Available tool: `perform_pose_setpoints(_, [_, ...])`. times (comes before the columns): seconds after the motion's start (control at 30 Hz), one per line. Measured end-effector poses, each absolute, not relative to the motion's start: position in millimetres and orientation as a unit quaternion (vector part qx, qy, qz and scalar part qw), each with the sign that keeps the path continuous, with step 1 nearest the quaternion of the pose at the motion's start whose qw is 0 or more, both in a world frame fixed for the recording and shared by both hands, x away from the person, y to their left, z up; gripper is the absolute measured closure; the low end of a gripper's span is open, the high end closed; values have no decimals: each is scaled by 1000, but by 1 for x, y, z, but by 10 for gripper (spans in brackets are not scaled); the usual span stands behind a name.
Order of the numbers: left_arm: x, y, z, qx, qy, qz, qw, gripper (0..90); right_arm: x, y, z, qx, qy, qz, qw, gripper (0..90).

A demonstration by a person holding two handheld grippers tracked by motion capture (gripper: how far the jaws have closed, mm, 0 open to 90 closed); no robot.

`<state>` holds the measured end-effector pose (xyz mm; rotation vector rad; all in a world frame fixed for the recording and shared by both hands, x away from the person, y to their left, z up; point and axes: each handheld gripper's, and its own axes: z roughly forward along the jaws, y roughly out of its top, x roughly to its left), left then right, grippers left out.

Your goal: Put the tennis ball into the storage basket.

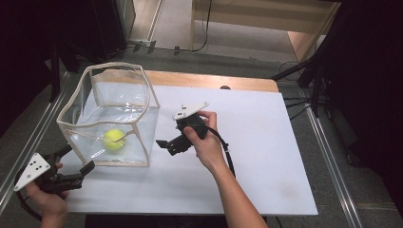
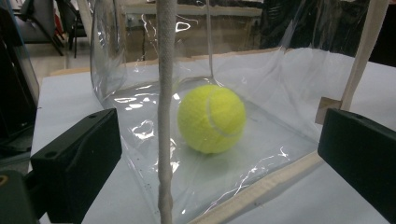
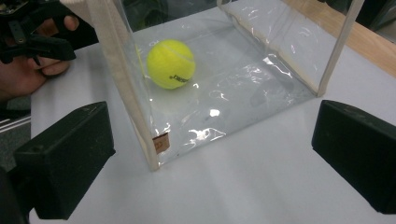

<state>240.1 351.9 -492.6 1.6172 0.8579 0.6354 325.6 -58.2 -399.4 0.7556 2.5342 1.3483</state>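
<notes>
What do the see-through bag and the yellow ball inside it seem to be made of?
The bag looks like clear, glossy soft plastic: it shows glare and wrinkles, and the ball is visible through it. Its cream edging seems to be woven fabric tape, matte. The ball looks like a tennis ball: fuzzy yellow felt with a pale curved seam, probably rubber underneath.

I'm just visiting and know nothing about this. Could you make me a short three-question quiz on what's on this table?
1. True or false: the tennis ball lies inside the clear bag.
2. Which gripper is nearer the bag's front-left corner? A) left gripper B) right gripper
3. Fill in: both grippers' jaws stand ____ and hold nothing.

Key: 1 true; 2 A; 3 open.
</notes>
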Motion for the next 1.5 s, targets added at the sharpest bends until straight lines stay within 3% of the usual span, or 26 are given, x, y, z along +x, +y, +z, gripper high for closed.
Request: perform_pose_setpoints(1.5, [239, 350, -493, 695, 363, 275, 557, 0, 287, -152, -455, 328, 814, 465, 119, 0])
